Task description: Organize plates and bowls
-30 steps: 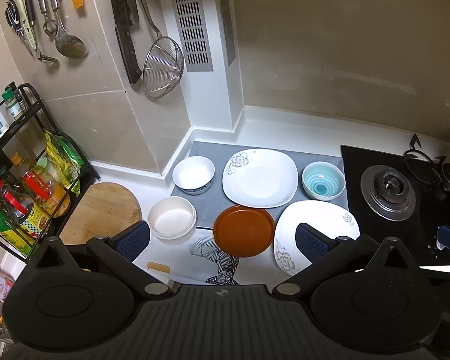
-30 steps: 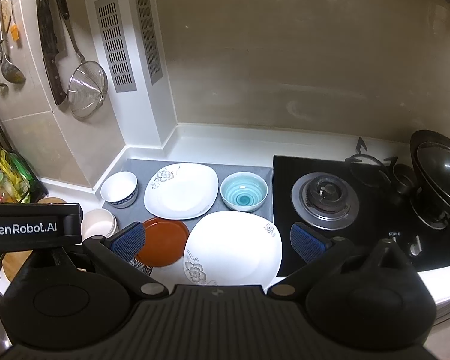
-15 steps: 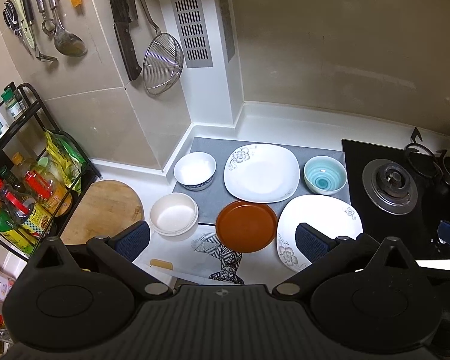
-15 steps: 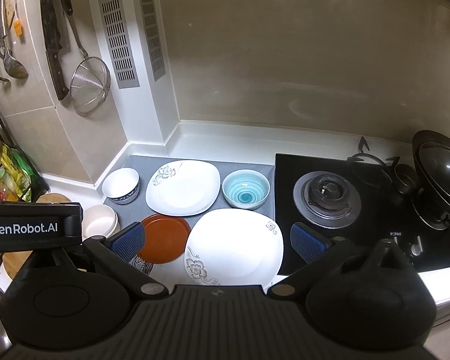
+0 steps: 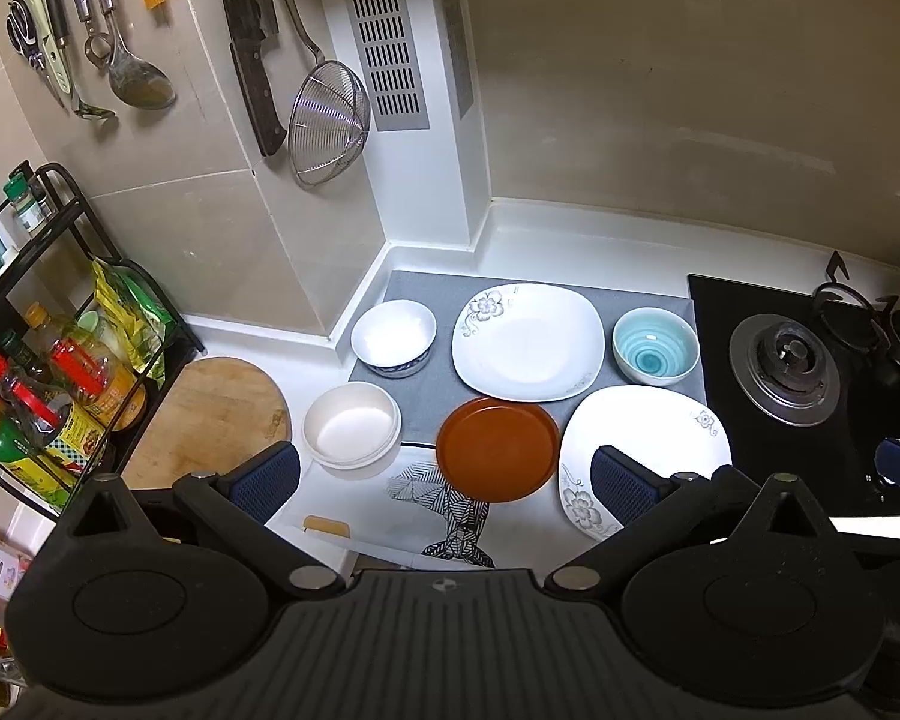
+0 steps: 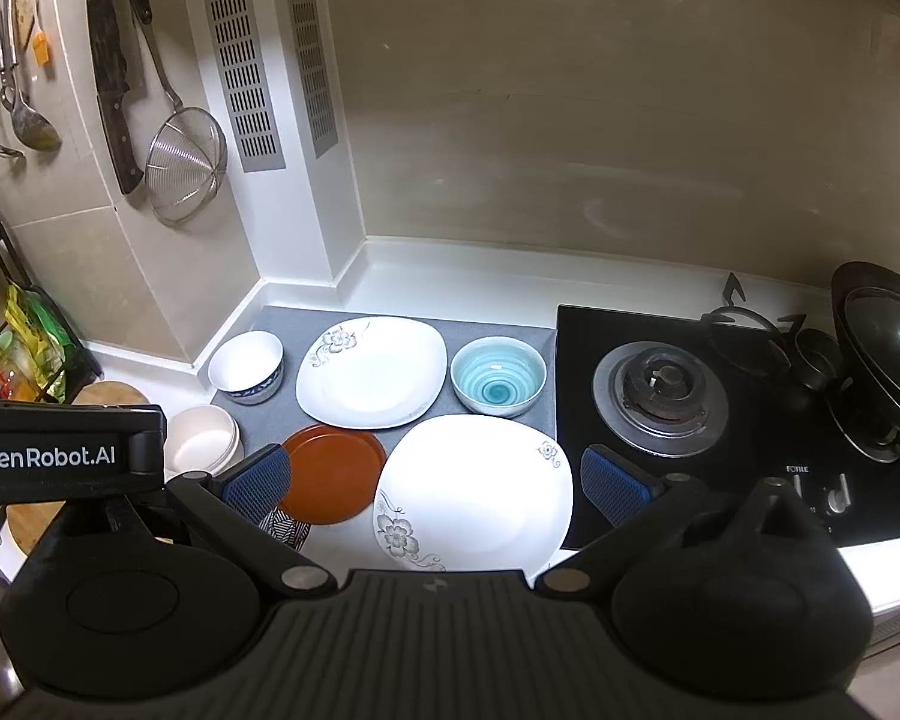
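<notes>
On a grey mat (image 5: 426, 384) lie a white bowl with a blue base (image 5: 393, 336), a white floral square plate (image 5: 528, 339) and a teal bowl (image 5: 655, 345). In front of them stand a cream bowl (image 5: 352, 426), a brown round plate (image 5: 498, 447) and a second white floral plate (image 5: 645, 444). The same dishes show in the right wrist view: brown plate (image 6: 333, 474), near white plate (image 6: 474, 492), teal bowl (image 6: 498, 375). My left gripper (image 5: 444, 480) is open and empty above the brown plate. My right gripper (image 6: 435, 480) is open and empty above the near white plate.
A black gas hob (image 6: 678, 402) with a lidded wok (image 6: 882, 342) stands at the right. A round wooden board (image 5: 210, 414) and a black rack of bottles (image 5: 42, 372) are at the left. Knife, strainer (image 5: 327, 120) and ladles hang on the wall.
Both views have shifted slightly, with the dishes sitting a little higher and farther in frame. Both grippers stay open and empty; no dish has moved.
</notes>
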`<state>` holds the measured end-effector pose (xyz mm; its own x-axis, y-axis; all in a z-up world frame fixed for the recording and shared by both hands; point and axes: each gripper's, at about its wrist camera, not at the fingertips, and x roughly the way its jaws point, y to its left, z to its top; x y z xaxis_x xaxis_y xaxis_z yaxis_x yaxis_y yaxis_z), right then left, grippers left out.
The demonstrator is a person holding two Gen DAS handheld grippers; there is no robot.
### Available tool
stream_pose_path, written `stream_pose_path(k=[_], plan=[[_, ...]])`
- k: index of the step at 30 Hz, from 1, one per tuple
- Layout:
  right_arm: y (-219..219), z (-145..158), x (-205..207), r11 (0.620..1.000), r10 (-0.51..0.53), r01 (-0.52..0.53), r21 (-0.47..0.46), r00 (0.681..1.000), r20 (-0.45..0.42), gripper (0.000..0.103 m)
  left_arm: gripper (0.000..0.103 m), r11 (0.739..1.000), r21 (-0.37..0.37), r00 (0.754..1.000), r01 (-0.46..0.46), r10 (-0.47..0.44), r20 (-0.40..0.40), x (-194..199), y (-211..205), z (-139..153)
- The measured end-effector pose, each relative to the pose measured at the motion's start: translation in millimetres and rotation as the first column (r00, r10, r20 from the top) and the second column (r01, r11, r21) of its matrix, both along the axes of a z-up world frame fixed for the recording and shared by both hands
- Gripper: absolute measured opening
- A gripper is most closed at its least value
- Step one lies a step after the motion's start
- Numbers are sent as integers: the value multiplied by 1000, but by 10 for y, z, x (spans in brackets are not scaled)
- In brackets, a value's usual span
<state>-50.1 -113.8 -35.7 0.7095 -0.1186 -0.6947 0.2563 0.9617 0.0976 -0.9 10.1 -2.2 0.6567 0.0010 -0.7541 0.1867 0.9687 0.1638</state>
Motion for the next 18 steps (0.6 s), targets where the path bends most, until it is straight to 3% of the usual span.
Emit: stream_pose_path(k=[18], plan=[[-12, -109, 98, 1000, 2, -1, 5, 1000, -23, 103, 103, 1000, 20, 1000, 3, -2, -11, 73, -33, -108]])
